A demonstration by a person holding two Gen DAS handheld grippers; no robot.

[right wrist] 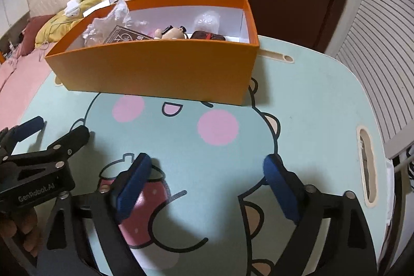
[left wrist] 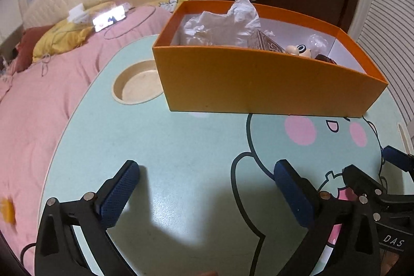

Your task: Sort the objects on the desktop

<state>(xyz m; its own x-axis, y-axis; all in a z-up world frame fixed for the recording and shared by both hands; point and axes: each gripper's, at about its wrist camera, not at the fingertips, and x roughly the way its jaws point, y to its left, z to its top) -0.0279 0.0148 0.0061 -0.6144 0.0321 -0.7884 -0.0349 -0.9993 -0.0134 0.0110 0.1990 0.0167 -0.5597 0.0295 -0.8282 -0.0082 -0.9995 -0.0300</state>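
Left wrist view: the left gripper (left wrist: pixel 207 185) hovers with fingers spread and empty over the bare desk (left wrist: pixel 186 136). The orange box (left wrist: pixel 258 82), at the far edge, holds crumpled tissue (left wrist: pixel 233 20) and small toys.

Right wrist view: the right gripper (right wrist: pixel 207 183) is likewise spread, empty. The grippers sit close and could collide.

Both grippers are matte black with silver screw heads. The left gripper (left wrist: pixel 207 172) and the right gripper (right wrist: pixel 207 164) carry fingers (left wrist: pixel 117 194) faced with textured blue pads. White lettering marks each body.
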